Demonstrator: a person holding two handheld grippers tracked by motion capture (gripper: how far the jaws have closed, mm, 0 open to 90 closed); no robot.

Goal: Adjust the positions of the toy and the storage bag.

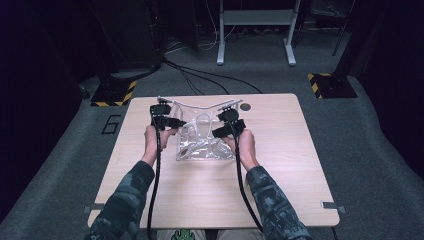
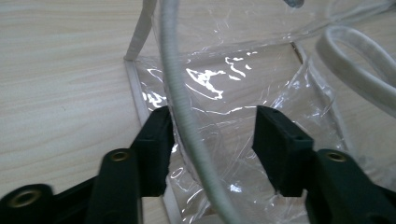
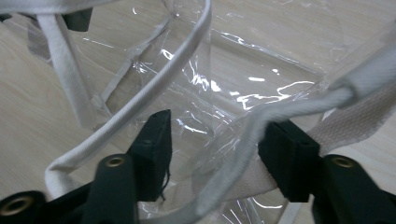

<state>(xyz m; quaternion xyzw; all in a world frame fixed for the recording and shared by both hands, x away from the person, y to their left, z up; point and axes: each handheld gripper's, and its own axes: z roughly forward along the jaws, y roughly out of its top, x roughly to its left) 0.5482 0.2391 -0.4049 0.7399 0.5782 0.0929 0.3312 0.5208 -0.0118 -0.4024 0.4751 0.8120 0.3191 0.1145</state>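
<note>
High view, clear plastic bag (image 1: 205, 145), white-trimmed

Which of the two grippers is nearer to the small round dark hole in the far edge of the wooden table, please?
Right. The right gripper sits just near-left of the round hole, at the clear plastic bag's right side; the left gripper is across the bag, farther left.
</note>
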